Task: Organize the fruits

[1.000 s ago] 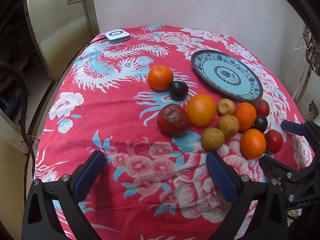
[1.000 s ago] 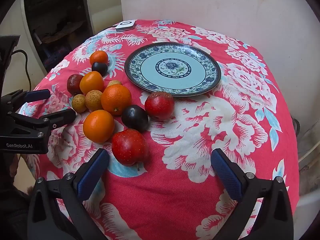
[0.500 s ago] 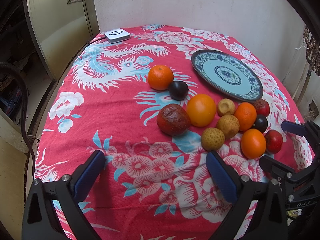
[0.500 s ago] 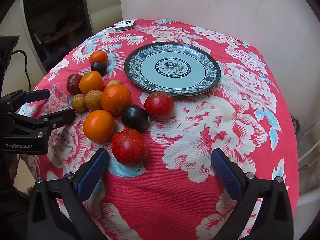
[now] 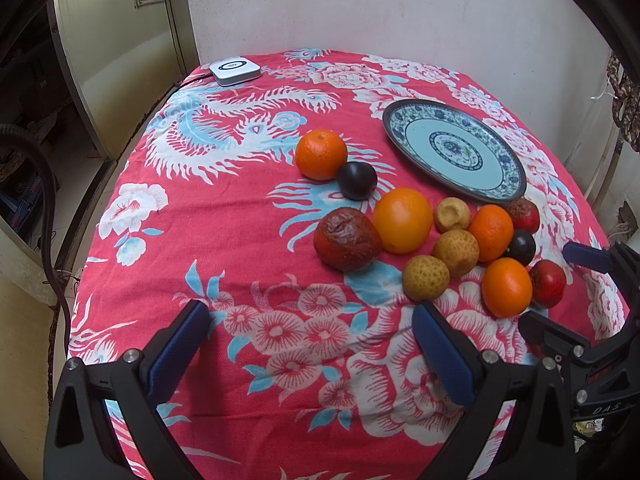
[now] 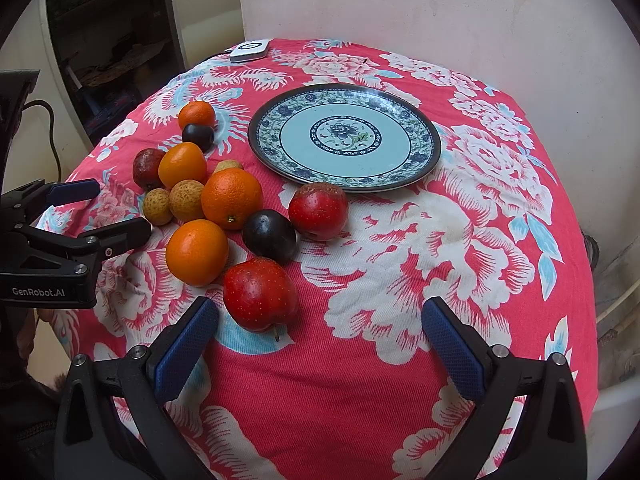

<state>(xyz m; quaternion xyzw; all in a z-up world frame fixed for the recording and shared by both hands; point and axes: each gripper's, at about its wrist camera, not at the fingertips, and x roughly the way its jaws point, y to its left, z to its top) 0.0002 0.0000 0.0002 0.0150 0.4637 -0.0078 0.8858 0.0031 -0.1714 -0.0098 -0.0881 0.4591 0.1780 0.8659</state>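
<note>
Both claws hover spread wide and hold nothing: the left gripper over the table's near edge, the right gripper beside the nearest red apple. The fruits cluster mid-table, beside the bare patterned plate.

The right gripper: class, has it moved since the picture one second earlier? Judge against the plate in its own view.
No. In the right wrist view the plate sits at the same spot relative to the right gripper, whose jaws stay open.
</note>
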